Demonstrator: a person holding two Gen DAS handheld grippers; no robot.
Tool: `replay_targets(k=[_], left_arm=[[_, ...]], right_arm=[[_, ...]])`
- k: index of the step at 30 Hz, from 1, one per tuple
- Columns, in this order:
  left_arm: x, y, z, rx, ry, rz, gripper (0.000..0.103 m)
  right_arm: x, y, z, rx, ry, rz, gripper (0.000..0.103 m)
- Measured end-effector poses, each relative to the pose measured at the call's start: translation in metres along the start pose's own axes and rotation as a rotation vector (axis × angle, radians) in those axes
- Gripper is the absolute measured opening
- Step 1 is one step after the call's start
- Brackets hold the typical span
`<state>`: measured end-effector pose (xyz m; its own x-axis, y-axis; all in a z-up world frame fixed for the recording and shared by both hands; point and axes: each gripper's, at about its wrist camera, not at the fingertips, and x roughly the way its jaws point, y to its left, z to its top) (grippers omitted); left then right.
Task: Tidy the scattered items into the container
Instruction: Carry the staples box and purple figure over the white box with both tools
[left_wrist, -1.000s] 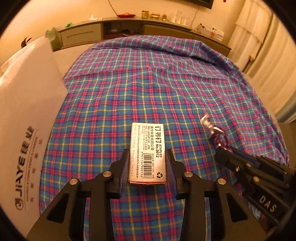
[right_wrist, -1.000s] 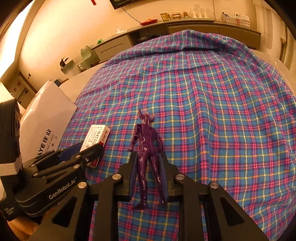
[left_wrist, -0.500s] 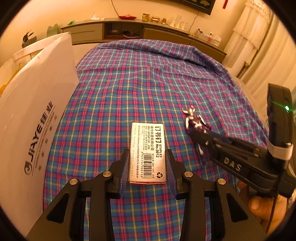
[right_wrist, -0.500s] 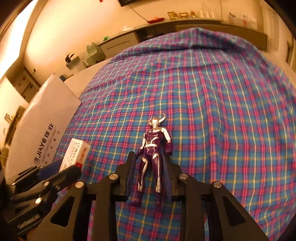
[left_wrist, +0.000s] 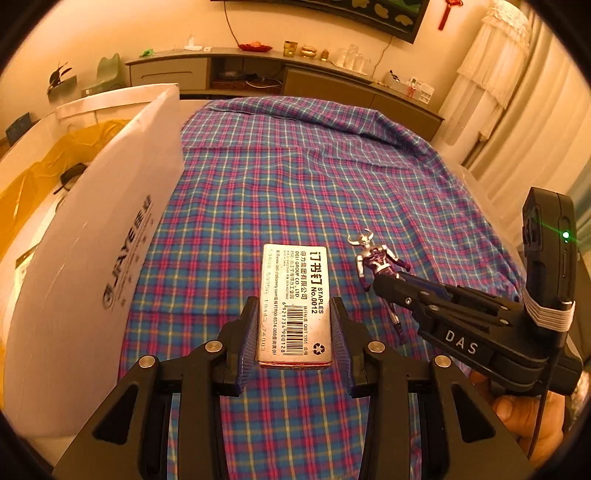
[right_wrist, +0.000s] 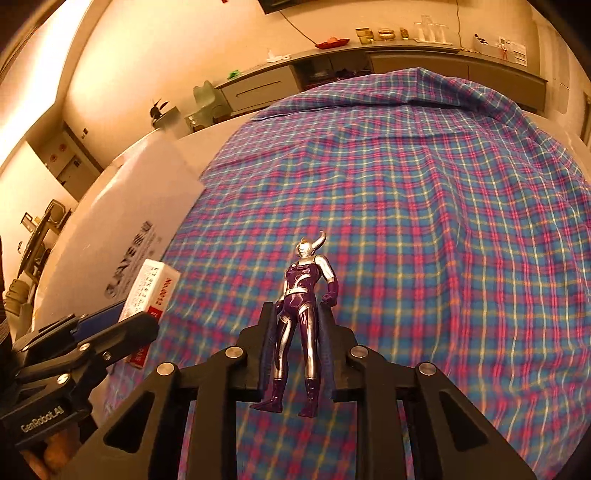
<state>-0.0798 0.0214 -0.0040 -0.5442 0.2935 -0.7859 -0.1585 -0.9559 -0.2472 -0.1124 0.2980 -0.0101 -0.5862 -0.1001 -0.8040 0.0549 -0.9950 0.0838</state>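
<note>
- Fingers (left_wrist: 251, 332) of the left gripper (left_wrist: 294, 334) were clamped on the long sides of the staples box (left_wrist: 294, 301), label side facing up, its far end sticking out well past the pads.
- Over in the right wrist view, the right gripper (right_wrist: 295, 341) had the purple-and-silver figure (right_wrist: 301, 314) pinched at the hips and thighs between its pads; those jaws had just been closing a touch on it.
- That figure stood head-up along the fingers, horned head clear above the tips, boots hanging below the pads.
- Both things were off the plaid cloth (left_wrist: 295, 184), carried in the air above it.
- From the left wrist view, the right gripper (left_wrist: 384, 290) came in from the right edge, figure (left_wrist: 376, 258) at its tip, just beside the staples box but apart from it.
- A hand (left_wrist: 524, 417) showed under that gripper's body, at the lower right.
- From the right wrist view, the left gripper (right_wrist: 129, 325) sat at the lower left with the staples box (right_wrist: 151, 291) in its tips.
- The white container (left_wrist: 92, 240) stood at the left edge of the cloth, printed wall facing the grippers, its open top in sight.
- Inside it, a yellow lining (left_wrist: 44, 166) and a dark item (left_wrist: 72, 175) too small to name.
- Beyond the cloth, a long low cabinet (left_wrist: 295, 74) ran along the wall with small things on top.
</note>
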Motion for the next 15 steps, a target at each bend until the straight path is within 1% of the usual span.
replay_targets(k=[2, 9, 15], left_arm=[[-0.005, 0.002, -0.006, 0.005, 0.003, 0.011, 0.039], [-0.029, 0.011, -0.021, -0.002, -0.009, 0.010, 0.039], [-0.049, 0.015, -0.030, 0.007, -0.030, -0.010, 0.039]], right_arm=[[-0.007, 0.007, -0.006, -0.005, -0.001, 0.016, 0.023], [-0.033, 0.031, -0.030, -0.028, -0.025, 0.054, 0.023], [-0.049, 0.046, -0.052, -0.037, -0.032, 0.083, 0.023]])
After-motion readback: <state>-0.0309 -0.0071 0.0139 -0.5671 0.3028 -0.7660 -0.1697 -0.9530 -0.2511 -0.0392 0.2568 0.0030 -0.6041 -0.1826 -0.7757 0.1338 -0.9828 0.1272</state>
